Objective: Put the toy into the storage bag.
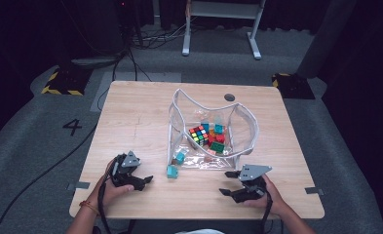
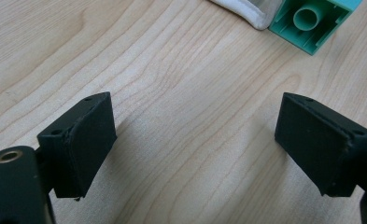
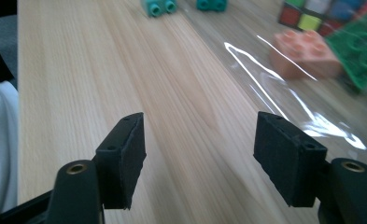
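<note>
Both grippers open over the table [image 1: 130, 117], nothing held.
Left gripper [image 1: 143, 181] and right gripper [image 1: 227, 183] empty, jaws apart; teal block [image 1: 172, 171] lay between them, just beside the clear bag [image 1: 247, 122].

A small teal block [image 1: 172, 171] lies on the table, just outside the front edge of a clear plastic bag [image 1: 247, 127]. In the left gripper view the teal block [image 2: 314, 21] lies tipped over, so its hollow underside with a round tube shows, and it sits right beside the bag's white trim [image 2: 246, 10]. The bag lies open on the table with more blocks inside.
</note>
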The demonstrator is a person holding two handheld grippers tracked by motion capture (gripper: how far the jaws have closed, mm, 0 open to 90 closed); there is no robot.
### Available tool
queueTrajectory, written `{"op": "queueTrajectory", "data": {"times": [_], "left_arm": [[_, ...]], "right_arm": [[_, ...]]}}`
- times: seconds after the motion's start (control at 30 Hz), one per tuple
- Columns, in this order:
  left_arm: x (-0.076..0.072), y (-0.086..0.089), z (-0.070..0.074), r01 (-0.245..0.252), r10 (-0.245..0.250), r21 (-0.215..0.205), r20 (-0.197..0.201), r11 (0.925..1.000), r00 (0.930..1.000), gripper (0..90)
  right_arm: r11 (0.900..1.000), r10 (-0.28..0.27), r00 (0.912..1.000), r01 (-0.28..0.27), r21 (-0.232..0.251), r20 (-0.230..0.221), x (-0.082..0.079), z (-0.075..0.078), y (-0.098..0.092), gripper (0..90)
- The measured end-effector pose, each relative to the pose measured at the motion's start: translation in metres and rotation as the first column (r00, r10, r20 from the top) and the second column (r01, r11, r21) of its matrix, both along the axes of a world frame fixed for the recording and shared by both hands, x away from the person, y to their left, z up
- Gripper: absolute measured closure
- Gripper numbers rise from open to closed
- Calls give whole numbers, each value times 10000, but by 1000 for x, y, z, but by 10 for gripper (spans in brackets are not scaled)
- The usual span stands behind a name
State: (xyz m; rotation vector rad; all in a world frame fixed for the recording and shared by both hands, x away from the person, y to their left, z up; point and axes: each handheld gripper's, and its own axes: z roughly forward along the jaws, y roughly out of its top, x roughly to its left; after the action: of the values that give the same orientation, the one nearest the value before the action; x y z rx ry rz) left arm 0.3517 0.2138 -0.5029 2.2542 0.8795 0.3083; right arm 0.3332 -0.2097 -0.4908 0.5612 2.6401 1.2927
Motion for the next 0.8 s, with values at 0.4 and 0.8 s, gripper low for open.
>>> {"op": "queueTrajectory", "data": {"times": [0.4, 0.8], "left_arm": [[0, 0, 0, 16, -16, 23, 4, 10000, 10000, 126], [0, 0, 0, 32, -32, 17, 12, 10000, 10000, 128]], "right_arm": [[9969, 743, 9954, -727, -285, 599, 5, -10, 73, 375], [9963, 846, 9935, -853, 47, 767, 13, -11, 134, 358]]}}
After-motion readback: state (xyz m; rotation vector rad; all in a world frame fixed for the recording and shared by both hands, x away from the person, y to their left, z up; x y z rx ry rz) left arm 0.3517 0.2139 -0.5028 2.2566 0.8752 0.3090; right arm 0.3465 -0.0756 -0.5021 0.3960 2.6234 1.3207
